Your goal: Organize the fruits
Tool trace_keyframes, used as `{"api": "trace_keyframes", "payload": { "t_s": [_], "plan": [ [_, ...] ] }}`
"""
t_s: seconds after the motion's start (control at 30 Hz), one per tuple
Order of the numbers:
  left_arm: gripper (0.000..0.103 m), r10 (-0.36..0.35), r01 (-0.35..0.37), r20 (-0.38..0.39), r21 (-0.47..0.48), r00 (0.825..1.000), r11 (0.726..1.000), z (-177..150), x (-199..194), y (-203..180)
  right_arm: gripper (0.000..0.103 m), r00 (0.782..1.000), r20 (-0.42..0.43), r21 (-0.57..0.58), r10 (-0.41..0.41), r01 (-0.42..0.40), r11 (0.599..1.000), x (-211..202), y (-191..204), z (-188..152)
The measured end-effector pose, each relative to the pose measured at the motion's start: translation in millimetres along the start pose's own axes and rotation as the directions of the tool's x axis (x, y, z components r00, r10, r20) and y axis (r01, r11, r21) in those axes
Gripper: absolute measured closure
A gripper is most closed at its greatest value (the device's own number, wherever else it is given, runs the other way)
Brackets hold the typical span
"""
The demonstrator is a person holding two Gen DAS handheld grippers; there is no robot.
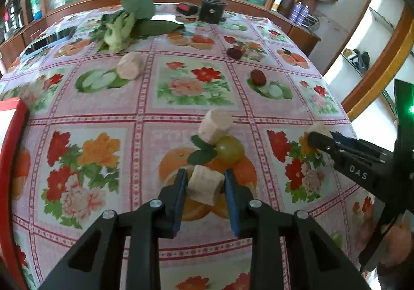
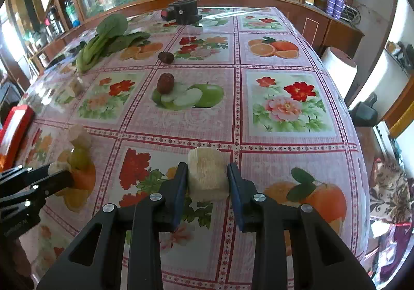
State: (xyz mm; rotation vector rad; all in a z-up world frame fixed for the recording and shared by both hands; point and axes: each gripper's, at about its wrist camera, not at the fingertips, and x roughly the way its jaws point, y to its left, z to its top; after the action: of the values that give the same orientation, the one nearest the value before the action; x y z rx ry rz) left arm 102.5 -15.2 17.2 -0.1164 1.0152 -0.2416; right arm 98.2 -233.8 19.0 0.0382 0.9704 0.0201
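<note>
My left gripper [image 1: 205, 173] is shut on a pale cut chunk [image 1: 205, 188] that sits tilted between its blue pads. Just beyond it lie a green grape [image 1: 229, 149] and a second pale chunk [image 1: 214, 126], touching each other. A third chunk [image 1: 129, 65] and two red dates [image 1: 258, 76] [image 1: 235, 53] lie farther back. My right gripper [image 2: 207, 168] is shut on a larger pale chunk [image 2: 207, 175] low over the flowered tablecloth [image 2: 284, 135]. In the right wrist view the left gripper [image 2: 59, 173] shows at the left edge, beside the grape [image 2: 79, 158].
Leafy greens [image 1: 121, 29] lie at the far left of the table, with a black device [image 1: 211, 12] behind them. A red-rimmed tray [image 1: 13, 135] stands at the left edge. The table's right edge drops off near a paper roll [image 2: 339, 65].
</note>
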Motion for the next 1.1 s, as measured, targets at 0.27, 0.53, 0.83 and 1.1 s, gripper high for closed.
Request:
{"api": "trace_keyframes", "payload": {
  "t_s": [0.27,0.53,0.83,1.1],
  "plan": [
    [0.072,0.030,-0.030,-0.009,0.025,0.999,0.999,-21,-15,4,0.073,0.998,0.025,0.041,0.053,-0.054,0.998,-21,0,-13],
    [0.071,0.019,-0.019,-0.013,0.049,1.000,0.999,-43,-34,7,0.073,0.996,0.038,0.047,0.076,-0.077,0.996,-45,8,-33],
    [0.071,0.025,-0.023,-0.021,0.065,0.999,0.998,-61,-46,17,0.071,0.998,-0.014,0.062,0.055,-0.054,0.997,-30,16,-46],
    [0.071,0.022,-0.021,-0.014,0.072,1.000,0.997,-64,-45,17,0.064,1.000,-0.017,0.018,-0.018,0.018,1.000,-17,28,-33]
  ]
}}
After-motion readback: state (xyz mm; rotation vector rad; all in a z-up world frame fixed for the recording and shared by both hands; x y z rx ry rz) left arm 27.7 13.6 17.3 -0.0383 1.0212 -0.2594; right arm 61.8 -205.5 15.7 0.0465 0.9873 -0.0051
